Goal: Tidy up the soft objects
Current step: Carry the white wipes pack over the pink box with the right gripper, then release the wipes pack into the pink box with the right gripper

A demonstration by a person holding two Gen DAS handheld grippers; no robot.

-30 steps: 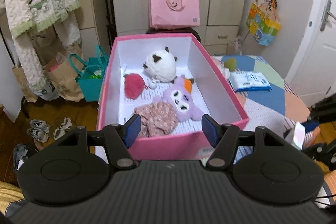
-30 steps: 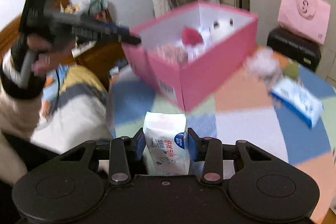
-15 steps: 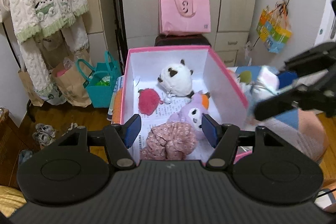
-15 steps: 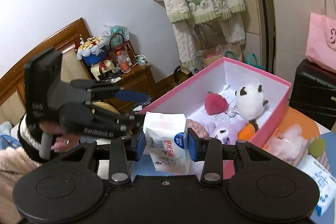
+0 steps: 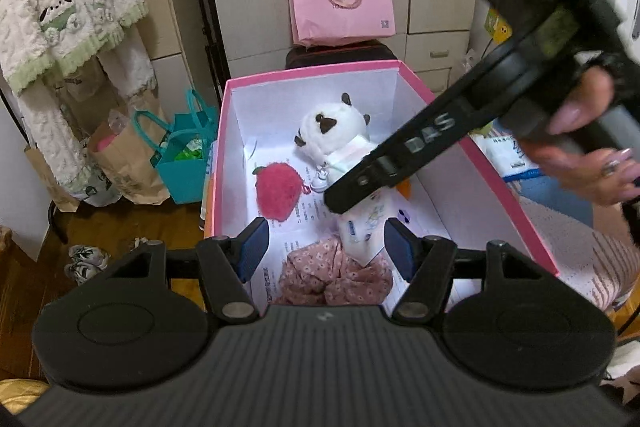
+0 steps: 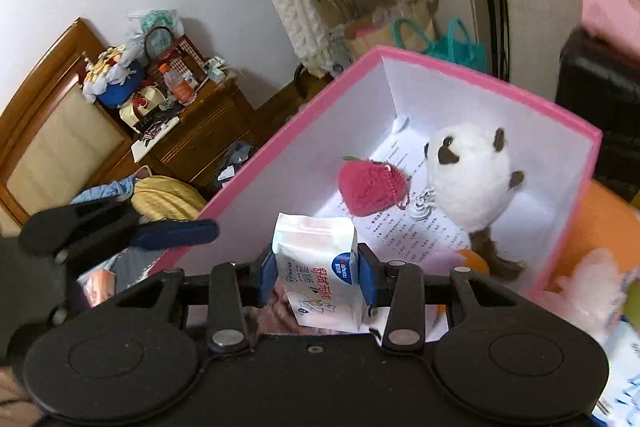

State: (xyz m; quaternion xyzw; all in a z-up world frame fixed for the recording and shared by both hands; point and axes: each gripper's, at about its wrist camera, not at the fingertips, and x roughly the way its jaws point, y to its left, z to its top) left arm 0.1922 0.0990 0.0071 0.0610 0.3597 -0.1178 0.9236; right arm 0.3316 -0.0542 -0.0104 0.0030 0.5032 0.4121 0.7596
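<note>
A pink box point(image 5: 312, 73) with white walls holds a white plush point(image 5: 332, 131), a red strawberry plush point(image 5: 278, 189) and a floral pink cloth point(image 5: 336, 279). My right gripper point(image 6: 318, 275) reaches down into the box with a white tissue pack point(image 6: 320, 275) upright between its blue pads. Its jaws are opening, and the pads still touch the pack's sides. The pack point(image 5: 360, 231) stands low in the box, hiding the purple plush. My left gripper point(image 5: 324, 247) hovers open over the box's near edge with nothing between its fingers.
A person's hand point(image 5: 592, 147) holds the right gripper from the right. A pink tote bag point(image 5: 340, 3) sits behind the box, and a teal bag point(image 5: 184, 163) and hanging fleece robes point(image 5: 68, 7) are on the left. A wipes pack point(image 5: 508, 155) lies right of the box.
My right gripper has swung over from the table into the box with the tissue pack, which now sits low inside. The left gripper edged closer over the box's near edge.
</note>
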